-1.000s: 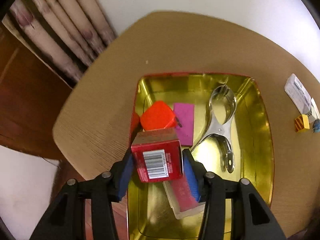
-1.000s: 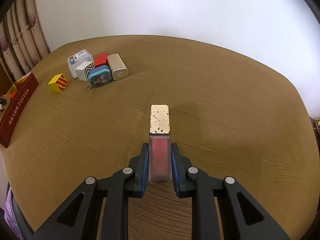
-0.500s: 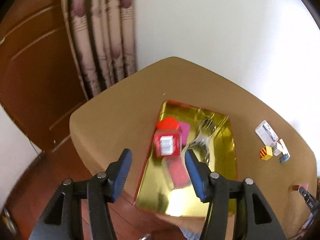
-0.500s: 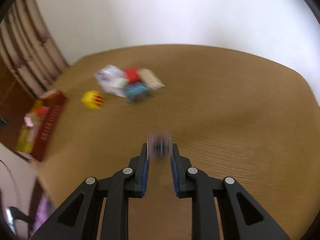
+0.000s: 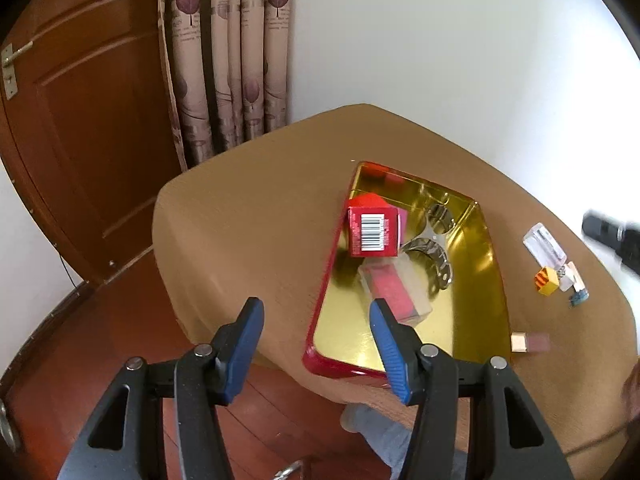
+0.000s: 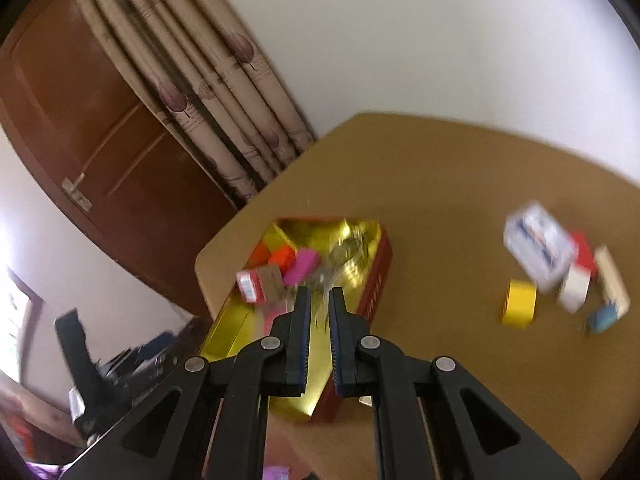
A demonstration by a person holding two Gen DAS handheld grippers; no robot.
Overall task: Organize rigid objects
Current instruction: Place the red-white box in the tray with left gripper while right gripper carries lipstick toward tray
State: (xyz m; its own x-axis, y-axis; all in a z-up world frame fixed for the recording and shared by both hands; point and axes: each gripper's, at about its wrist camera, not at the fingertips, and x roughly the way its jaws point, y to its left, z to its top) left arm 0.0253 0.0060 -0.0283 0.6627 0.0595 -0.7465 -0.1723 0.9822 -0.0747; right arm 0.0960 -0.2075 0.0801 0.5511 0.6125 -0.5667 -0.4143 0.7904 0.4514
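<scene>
Your left gripper (image 5: 316, 306) is spread and empty. Its jaws have just been opening, and nothing sits between them. It hangs off the near left edge of the table (image 5: 248, 220), clear of the gold tin tray (image 5: 480, 292).

The red barcoded box (image 5: 374, 232) sits at the far left of that tray, resting against an orange block. A clear case with a red insert (image 5: 394, 292) lies just nearer, and a metal clip (image 5: 434, 252) is to its right. That placement looks finished.

Your right gripper (image 6: 319, 294) is pressed together above the tray's near end, and no object shows between its jaws, though the picture is blurred.

A gold-capped pink tube (image 5: 528, 342) lies on the table just beside the tray's near right corner, outside it. It is probably your next pick, so spread the right jaws, drop onto it and lift it over the wall.

The yellow cube (image 5: 546, 280) and its small neighbours wait further right.
</scene>
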